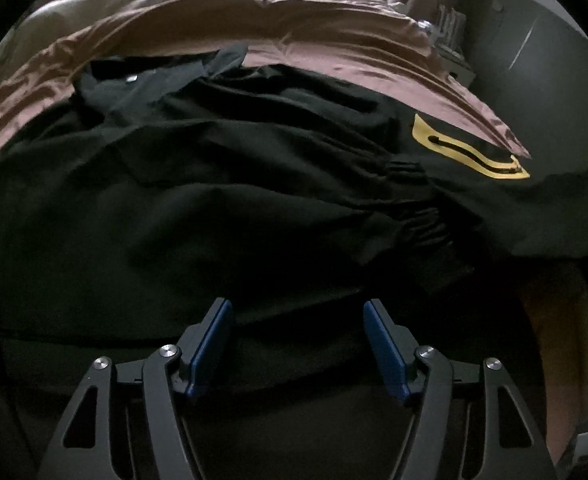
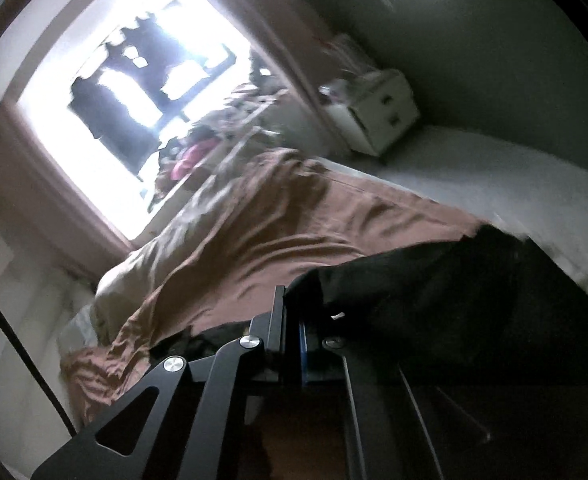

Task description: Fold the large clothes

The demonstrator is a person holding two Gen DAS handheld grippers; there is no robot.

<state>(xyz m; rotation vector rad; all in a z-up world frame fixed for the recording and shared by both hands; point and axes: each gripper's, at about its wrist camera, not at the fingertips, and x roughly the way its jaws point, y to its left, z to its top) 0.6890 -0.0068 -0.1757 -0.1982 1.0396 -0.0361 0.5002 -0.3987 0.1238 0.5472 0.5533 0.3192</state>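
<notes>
While the black jacket (image 1: 221, 184) lies spread over the brown bedspread (image 1: 253, 40), its yellow patch (image 1: 466, 148) toward the right, the left gripper (image 1: 298, 344) is held above the cloth with jaws apart and empty. The right gripper (image 2: 294, 320) is closed on a fold of the jacket (image 2: 434, 292).

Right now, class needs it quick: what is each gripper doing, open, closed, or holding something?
Left gripper: open, above the black garment, holding nothing.
Right gripper: closed on a fold of the black garment.
</notes>
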